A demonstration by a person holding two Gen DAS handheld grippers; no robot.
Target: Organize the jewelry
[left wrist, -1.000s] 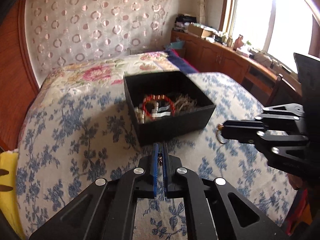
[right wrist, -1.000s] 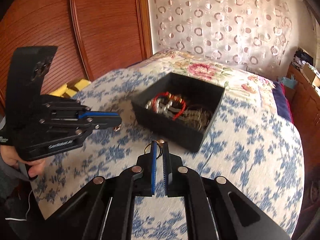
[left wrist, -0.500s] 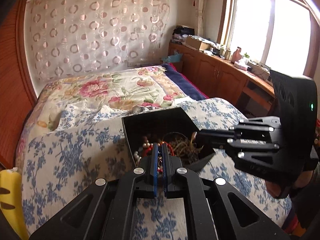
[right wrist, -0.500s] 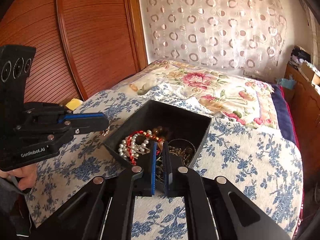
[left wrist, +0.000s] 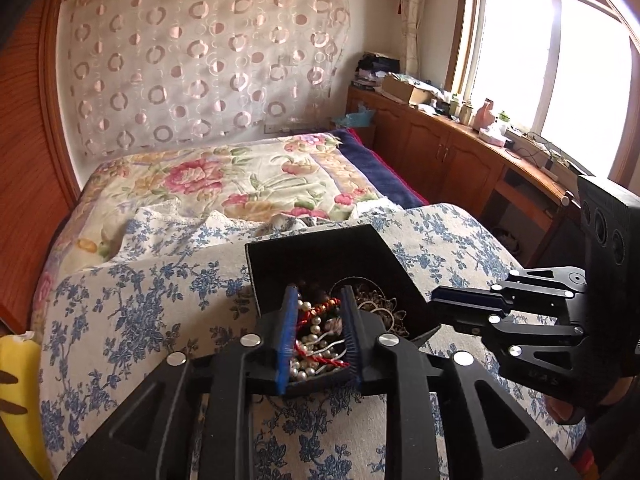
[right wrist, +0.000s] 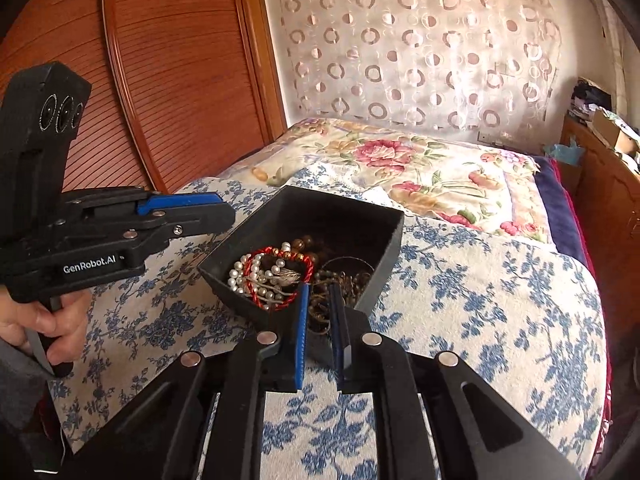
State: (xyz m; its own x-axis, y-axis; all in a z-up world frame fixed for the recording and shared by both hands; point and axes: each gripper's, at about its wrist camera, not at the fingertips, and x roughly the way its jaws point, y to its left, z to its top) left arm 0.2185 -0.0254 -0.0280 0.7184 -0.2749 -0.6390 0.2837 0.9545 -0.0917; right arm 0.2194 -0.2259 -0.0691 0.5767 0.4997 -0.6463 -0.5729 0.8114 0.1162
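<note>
Black box [left wrist: 362,246] at centre of left wrist view, sitting on blue-flowered cloth [left wrist: 132,304] spread over bed; same box at centre of right wrist view, open top, near corner toward camera. Inside: pearl strand [right wrist: 248,276], red cord bracelet [right wrist: 308,266] looped over pearls, brown beads [right wrist: 302,244] behind, tangle of dark metal pieces [right wrist: 344,280] toward right side of box. Left gripper [left wrist: 318,320] low centre in own view, jaws opening, blue pad on left finger, dark pad on right, gap framing pearls and red cord in box below; nothing clamped between pads as far as can be told. Same gripper seen from side at left of right wrist view, tips just beside left wall of box, handle held by hand [right wrist: 48,320] at lower left edge. Right gripper [right wrist: 320,308] low centre in own view, jaws opening only slightly, narrow gap over near right part of box above dark metal tangle; whether anything small is pinched there cannot be told. Same gripper seen at right of left wrist view, tips close to right corner of box. Floral bedspread [left wrist: 248,176] beyond cloth, upper middle. Circle-patterned curtain [left wrist: 200,52] across top. Wooden headboard [right wrist: 168,72] upper left of right wrist view. Window [left wrist: 548,64] and wooden cabinets [left wrist: 432,156] upper right of left wrist view.
</note>
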